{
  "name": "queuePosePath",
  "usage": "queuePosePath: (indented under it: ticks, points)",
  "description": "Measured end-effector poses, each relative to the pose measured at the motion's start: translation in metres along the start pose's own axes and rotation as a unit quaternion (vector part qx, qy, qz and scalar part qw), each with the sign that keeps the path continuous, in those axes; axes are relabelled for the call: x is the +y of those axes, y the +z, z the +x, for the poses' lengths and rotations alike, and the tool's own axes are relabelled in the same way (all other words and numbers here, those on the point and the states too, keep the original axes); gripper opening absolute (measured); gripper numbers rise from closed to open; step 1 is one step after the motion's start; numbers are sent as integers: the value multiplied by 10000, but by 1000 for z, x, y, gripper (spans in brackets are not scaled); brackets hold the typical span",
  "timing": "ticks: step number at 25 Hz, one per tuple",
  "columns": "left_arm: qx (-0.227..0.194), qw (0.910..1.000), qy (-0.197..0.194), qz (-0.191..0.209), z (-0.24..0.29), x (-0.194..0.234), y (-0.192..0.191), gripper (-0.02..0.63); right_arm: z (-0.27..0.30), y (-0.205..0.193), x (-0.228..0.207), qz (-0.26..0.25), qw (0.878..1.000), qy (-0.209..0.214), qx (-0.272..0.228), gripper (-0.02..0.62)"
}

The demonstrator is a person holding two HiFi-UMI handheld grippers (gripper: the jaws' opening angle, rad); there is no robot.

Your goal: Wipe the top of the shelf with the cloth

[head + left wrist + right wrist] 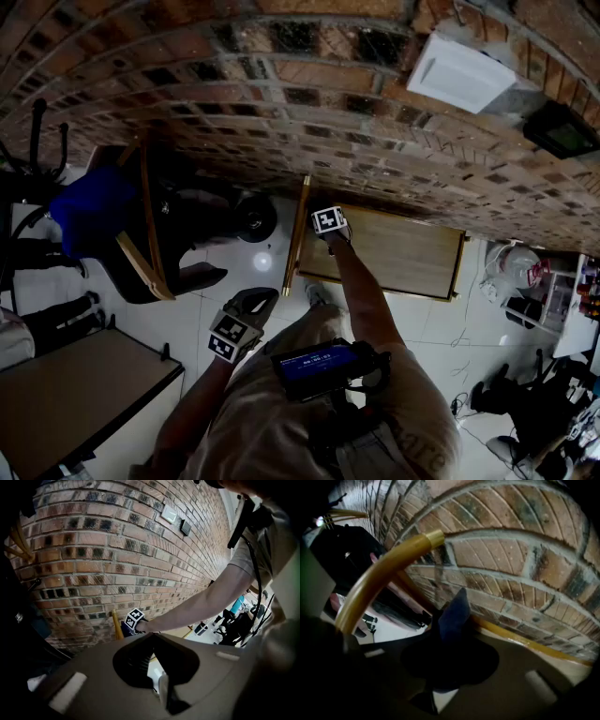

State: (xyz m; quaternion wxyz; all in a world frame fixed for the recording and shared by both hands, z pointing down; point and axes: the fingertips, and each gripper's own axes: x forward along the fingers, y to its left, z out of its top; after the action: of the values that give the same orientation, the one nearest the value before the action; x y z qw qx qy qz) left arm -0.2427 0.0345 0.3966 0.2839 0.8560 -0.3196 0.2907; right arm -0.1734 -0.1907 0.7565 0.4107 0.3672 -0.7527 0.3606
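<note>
The shelf top (398, 251) is a tan wooden board with a gold tube rail (298, 230), set against the brick wall. My right gripper (328, 231) is at the board's far left corner, beside the rail. It is shut on a dark blue cloth (454, 616), whose tip sticks up between the jaws toward the wall, close to the gold rail (379, 569). My left gripper (255, 302) hangs over the white floor near my body, shut with nothing in it. From the left gripper view I see the right gripper's marker cube (135, 619) and the cloth (125, 630) by the wall.
A chair with a blue thing (94, 208) on it stands left of the shelf, next to a round dark object (253, 217). A brown table (66, 394) fills the lower left. A white box (459, 70) is on the wall. Bags and clutter (534, 291) lie to the right.
</note>
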Motion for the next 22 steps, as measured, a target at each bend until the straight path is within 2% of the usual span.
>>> queuePosePath:
  ticks: [3,7,14,22]
  points:
    - [-54,9997,197,-125,1,6,-5,0,6,2,-8,-36,9992,-91,379,86]
    - [89,9997,129,-202,13,1,-10,0,2,15,-27,-352,9993,-48,88,86]
    - [37,10000,60,-17,46,-10,23,0,-29,-28,-89,-31,9998,-123,142,84]
    - [81,9999,-99,-97,94,-46,42,0,-81,-97,-197,484,9953,-688,488,84]
